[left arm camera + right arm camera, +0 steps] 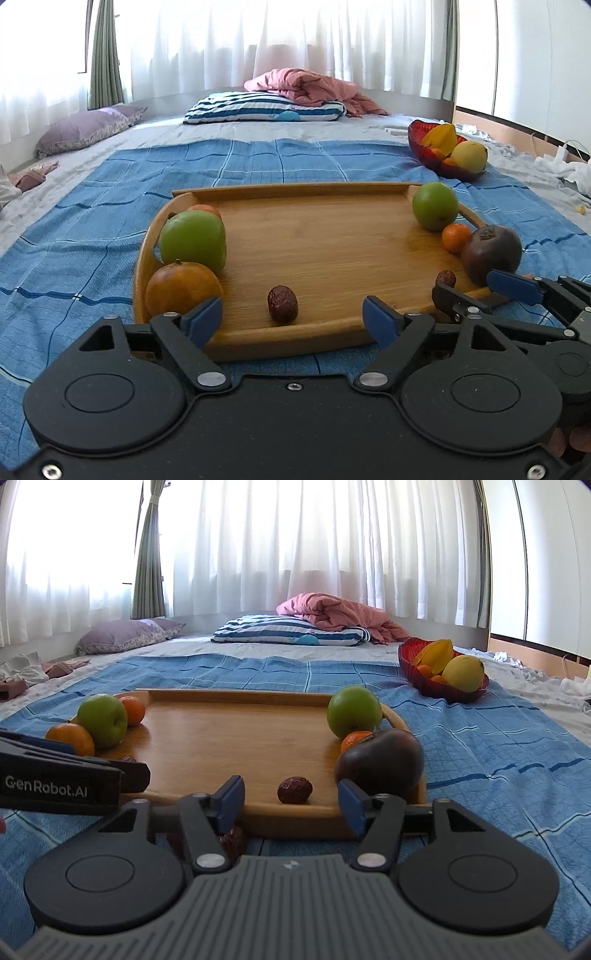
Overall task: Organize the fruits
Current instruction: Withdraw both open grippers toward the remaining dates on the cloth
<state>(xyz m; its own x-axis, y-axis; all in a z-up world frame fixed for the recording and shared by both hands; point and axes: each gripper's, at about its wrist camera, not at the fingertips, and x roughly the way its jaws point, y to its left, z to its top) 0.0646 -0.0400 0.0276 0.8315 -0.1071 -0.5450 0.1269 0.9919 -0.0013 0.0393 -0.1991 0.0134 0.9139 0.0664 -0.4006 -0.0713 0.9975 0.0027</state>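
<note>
A rimmed rectangular wooden tray (325,236) lies on the blue checked blanket (74,229). Both the left gripper (291,318) and right gripper (291,800) stand spread, empty. The wrinkled dark-red date (282,303) near the tray's front rim looks light and firm; pinch across its short sides.

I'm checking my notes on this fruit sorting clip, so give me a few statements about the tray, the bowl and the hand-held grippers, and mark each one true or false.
1. The left hand-held gripper is open with nothing between its jaws. True.
2. The right hand-held gripper is clamped on a green apple. False: it is open and holds nothing.
3. Two green apples sit on the wooden tray, one at its left side, one at its right. True.
4. The red bowl is empty. False: it holds yellow and orange fruit.
5. A red date lies on the tray near its front edge. True.
</note>
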